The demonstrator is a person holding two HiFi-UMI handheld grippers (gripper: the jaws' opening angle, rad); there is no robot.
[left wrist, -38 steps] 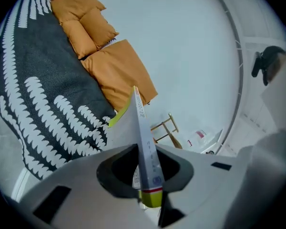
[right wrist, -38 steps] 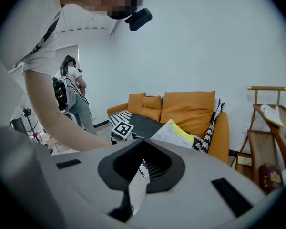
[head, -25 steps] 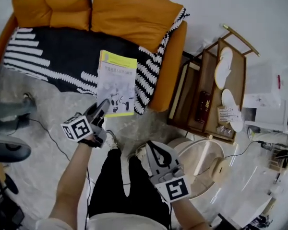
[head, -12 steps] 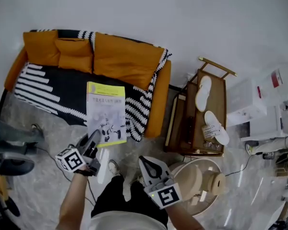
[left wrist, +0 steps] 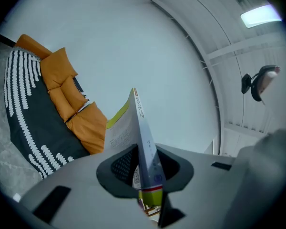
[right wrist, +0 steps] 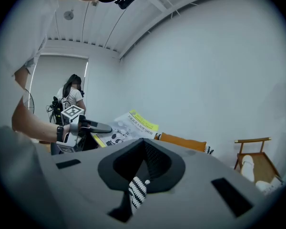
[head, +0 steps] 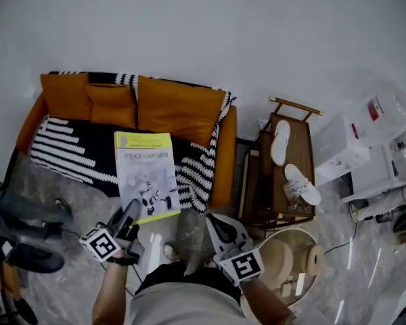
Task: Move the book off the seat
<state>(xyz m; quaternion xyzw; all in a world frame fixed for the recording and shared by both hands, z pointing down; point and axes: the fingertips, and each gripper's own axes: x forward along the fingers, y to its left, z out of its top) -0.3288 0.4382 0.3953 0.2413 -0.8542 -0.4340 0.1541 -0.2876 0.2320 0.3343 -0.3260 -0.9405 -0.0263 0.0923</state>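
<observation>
The left gripper (head: 132,210) covers the corner of the book (head: 145,181) at its 7 o'clock. The words on the cover are too small to read. In the left gripper view the book's low end goes down between the squeezing jaws and is lost. The book hides part of the striped blanket (head: 68,151). In the head view, the bottom edge cuts off the person's arms. At 9 o'clock a grey thing (head: 27,257) is cut off too.

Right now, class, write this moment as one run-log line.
left gripper: shut on book | book: in the air, clear of sofa | right gripper: jaws together, empty
</observation>
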